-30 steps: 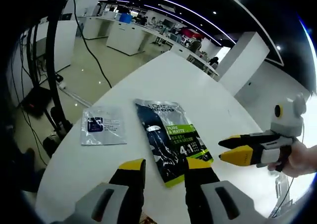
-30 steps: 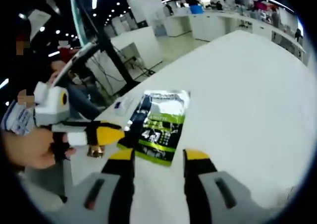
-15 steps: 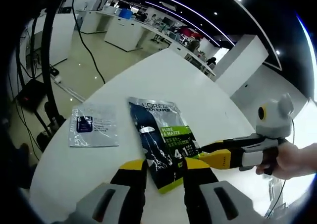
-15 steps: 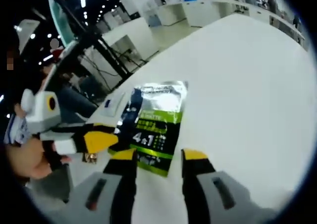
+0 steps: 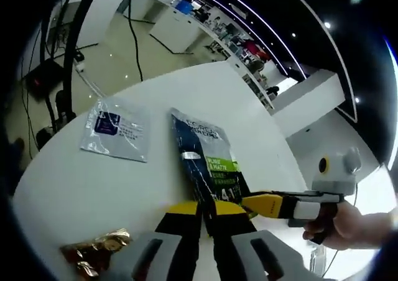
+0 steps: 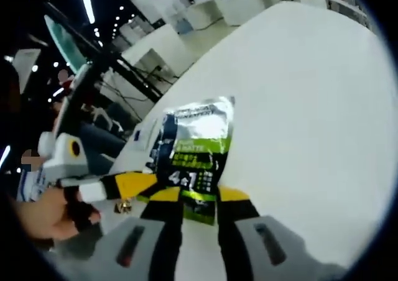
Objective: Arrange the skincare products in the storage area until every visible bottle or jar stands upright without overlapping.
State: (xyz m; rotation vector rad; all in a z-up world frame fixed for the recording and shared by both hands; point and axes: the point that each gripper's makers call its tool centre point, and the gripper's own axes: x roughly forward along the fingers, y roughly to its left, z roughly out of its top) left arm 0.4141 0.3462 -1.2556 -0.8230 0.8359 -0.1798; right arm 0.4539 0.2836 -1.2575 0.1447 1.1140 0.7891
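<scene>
Both grippers have closed in on the dark sachet (image 5: 207, 163) lying flat on the counter (image 5: 74, 188). The left gripper (image 5: 206, 207) and right gripper (image 6: 199, 196) have narrowed jaws straddling its near edge; a firm grip cannot be confirmed, so lifting looks imminent.

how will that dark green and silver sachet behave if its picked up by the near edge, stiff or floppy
Probably floppy: the sachet lies thin and flat on the white table, so it would likely droop from the left hand-held gripper. Its glossy foil looks slippery, and it seems light enough to slide if pushed.
</scene>
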